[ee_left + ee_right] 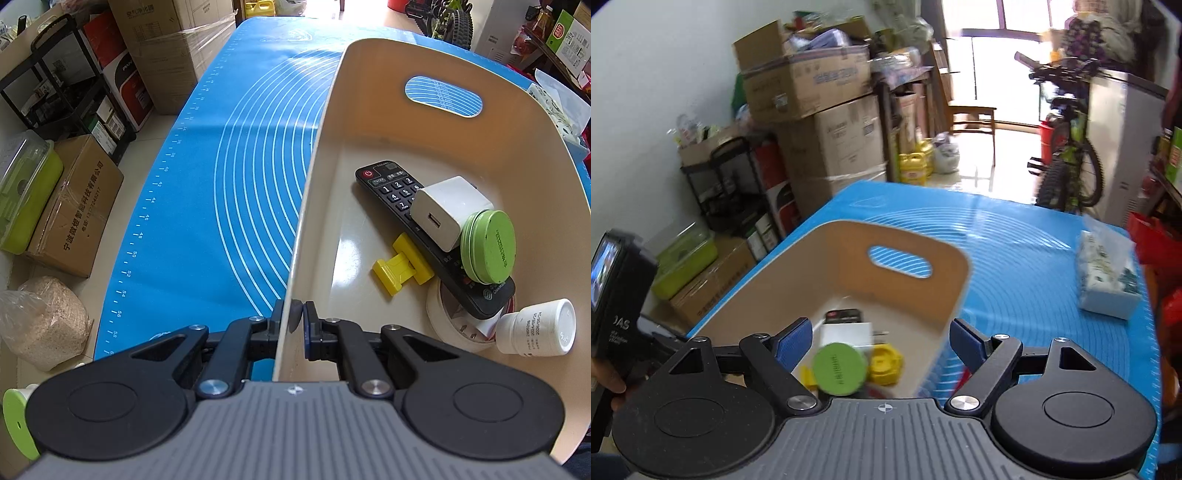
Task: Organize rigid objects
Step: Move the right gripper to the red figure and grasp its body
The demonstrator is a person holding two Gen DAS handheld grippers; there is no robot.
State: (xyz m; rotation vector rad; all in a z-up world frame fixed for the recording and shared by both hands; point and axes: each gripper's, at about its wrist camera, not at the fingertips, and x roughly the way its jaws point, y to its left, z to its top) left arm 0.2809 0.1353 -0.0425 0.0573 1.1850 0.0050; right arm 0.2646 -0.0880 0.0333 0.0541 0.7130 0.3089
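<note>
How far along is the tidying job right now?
Mostly done: the remote, white charger, green tin, yellow clip, tape roll and white bottle lie in the beige bin. The left gripper clamps its wall; the right gripper is open, empty. Only a tissue pack remains on the mat.

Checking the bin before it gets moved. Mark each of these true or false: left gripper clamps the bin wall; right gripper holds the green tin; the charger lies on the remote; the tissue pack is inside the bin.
1. The left gripper clamps the bin wall. True.
2. The right gripper holds the green tin. False: it is open and holds nothing.
3. The white charger lies on the remote. True.
4. The tissue pack is inside the bin. False: it lies on the blue mat, outside.
</note>
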